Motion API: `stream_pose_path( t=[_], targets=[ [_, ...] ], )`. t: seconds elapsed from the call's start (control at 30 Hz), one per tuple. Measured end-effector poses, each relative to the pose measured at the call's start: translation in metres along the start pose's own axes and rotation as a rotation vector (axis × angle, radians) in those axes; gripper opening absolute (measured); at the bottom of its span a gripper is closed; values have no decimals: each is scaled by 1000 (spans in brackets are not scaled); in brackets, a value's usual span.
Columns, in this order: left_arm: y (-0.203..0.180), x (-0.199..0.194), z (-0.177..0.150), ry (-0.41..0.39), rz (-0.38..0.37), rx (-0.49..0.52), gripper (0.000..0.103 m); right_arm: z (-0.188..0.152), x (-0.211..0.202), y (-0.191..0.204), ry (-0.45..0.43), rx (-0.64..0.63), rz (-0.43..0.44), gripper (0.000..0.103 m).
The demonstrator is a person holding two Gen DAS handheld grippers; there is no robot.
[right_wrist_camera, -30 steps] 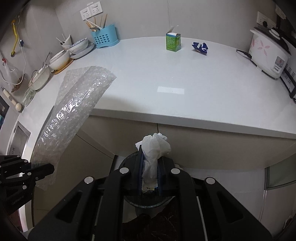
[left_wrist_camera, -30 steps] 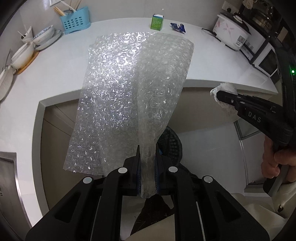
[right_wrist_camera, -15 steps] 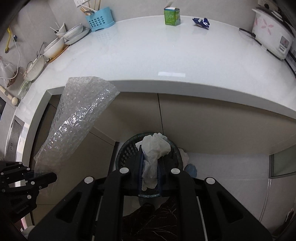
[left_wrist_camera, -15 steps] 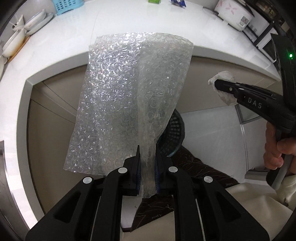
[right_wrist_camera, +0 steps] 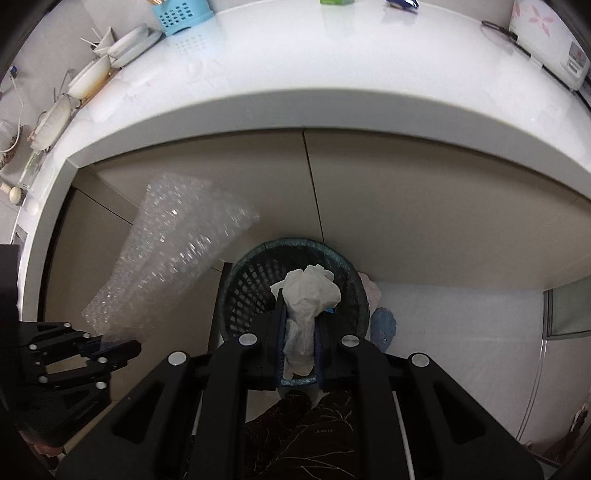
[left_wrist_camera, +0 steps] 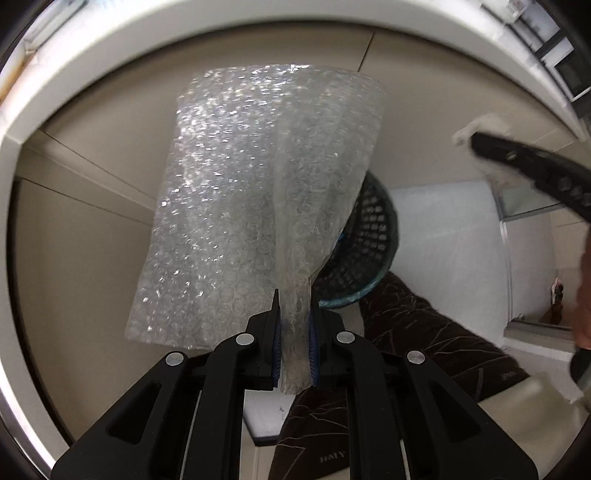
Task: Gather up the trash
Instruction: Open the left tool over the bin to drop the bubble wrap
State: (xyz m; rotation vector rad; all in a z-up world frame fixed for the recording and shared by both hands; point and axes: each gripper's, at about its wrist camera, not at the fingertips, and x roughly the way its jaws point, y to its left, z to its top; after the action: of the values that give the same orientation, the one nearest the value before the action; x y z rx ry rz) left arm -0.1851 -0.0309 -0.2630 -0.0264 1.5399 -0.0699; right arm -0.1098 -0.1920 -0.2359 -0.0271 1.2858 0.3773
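Note:
My left gripper (left_wrist_camera: pixel 294 306) is shut on a clear sheet of bubble wrap (left_wrist_camera: pixel 255 192) that fans out ahead of it, hiding part of the dark mesh waste basket (left_wrist_camera: pixel 373 251) on the floor. My right gripper (right_wrist_camera: pixel 301 310) is shut on a crumpled white tissue (right_wrist_camera: pixel 306 291) and hangs right over the basket (right_wrist_camera: pixel 247 291). The right wrist view also shows the bubble wrap (right_wrist_camera: pixel 177 258) and the left gripper (right_wrist_camera: pixel 122 349) at lower left. In the left wrist view the right gripper (left_wrist_camera: pixel 480 142) enters from the right with the tissue (left_wrist_camera: pixel 484 123) at its tip.
A white counter edge (right_wrist_camera: pixel 295 107) curves over beige cabinet doors (right_wrist_camera: pixel 406 206) behind the basket. On the counter stand bowls (right_wrist_camera: pixel 92 77), a blue utensil caddy (right_wrist_camera: pixel 183 16) and a rice cooker (right_wrist_camera: pixel 550 40). The person's dark patterned trousers (left_wrist_camera: pixel 406 332) are below, beside white floor (left_wrist_camera: pixel 450 229).
Both grippers have sunk from counter height to below the counter edge, toward the basket. The counter has slid up in both views and the basket looks larger. Both grips are unchanged.

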Motion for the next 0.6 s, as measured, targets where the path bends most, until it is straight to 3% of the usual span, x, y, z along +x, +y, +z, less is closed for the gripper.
stream_pose_path(
  t=[0.6],
  targets=[
    [-31, 100, 21, 221, 91, 130, 11, 5, 51, -20, 91, 11, 6, 11]
  ],
)
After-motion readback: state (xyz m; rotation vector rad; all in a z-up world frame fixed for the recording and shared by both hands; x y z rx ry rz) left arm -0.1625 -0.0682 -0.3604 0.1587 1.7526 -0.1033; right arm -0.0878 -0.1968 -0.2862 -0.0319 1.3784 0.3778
